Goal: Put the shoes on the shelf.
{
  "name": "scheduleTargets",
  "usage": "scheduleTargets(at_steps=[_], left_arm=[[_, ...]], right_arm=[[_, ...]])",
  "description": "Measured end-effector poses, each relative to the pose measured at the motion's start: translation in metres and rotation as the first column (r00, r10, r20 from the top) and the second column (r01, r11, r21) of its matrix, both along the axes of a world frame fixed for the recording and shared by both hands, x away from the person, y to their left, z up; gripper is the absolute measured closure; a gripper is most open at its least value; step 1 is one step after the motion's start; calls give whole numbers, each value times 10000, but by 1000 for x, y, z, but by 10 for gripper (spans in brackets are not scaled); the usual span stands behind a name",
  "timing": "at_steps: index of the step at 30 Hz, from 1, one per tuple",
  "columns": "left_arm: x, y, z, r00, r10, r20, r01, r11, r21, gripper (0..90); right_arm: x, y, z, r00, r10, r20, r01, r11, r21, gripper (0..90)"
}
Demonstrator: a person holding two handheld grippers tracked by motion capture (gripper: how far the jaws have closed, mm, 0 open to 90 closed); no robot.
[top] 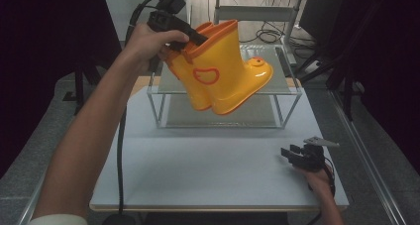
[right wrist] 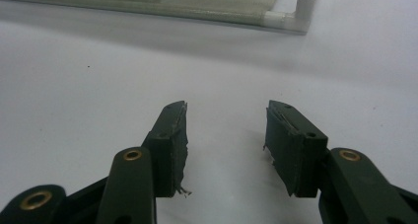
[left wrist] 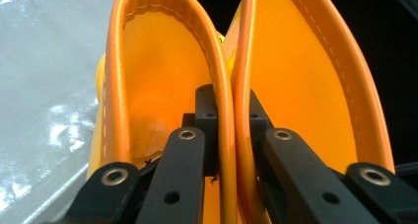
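Pair of yellow rubber boots [top: 223,71] hung in the air over the front left part of the two-tier rack [top: 292,92], which stood at the desk's far edge. Toes pointed right; the soles were clear of the rack's top shelf as far as the high view showed, though the boots themselves hid the shelf beneath them. The nearer boot covered most of the farther one, of which little more than the orange-trimmed cuff and the toe showed.

Left gripper [top: 190,39] was clamped on the two cuffs together. In the left gripper view the jaws stood nearly closed, one pad inside each boot, pinching the two adjoining cuff walls [left wrist: 230,130] between them. That view cut off the lower boots; the boot interiors were bright and blurred.

Right gripper [top: 292,154] lay low over the desk [top: 198,165] near its front right corner, well apart from the rack. Its jaws stood partly open with nothing between the pads [right wrist: 173,150], just bare desktop. The rack's near lower rail [right wrist: 148,7] crossed the top of the right gripper view.

Wide bare desktop lay between the rack and the front edge. Dark surroundings beyond the desk were hard to make out.
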State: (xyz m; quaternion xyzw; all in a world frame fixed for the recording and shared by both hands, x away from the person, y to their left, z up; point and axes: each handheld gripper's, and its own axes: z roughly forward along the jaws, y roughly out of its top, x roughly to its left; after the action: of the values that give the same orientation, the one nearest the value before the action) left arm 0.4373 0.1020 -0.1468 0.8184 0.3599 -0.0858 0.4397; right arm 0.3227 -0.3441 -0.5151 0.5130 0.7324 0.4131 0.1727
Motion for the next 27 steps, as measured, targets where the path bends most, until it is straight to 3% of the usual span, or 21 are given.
scheduleTargets(at_steps=[9, 15, 27], left_arm=[[34, 2, -1, 9975, 689, -168, -687, 9975, 158, 826], [56, 4, -3, 9891, 1454, -211, -1453, 9894, 75, 826], [94, 0, -17, 9722, 2281, -531, -2290, 9734, -103, 826]], right_arm=[[0, 0, 0, 10000, -30, 70, 30, 10000, -31, 503], [-1, -1, 0, 10000, -31, 92, 31, 10000, 1, 504], [-1, 0, 0, 9999, 6, 102, -5, 10000, -64, 504]])
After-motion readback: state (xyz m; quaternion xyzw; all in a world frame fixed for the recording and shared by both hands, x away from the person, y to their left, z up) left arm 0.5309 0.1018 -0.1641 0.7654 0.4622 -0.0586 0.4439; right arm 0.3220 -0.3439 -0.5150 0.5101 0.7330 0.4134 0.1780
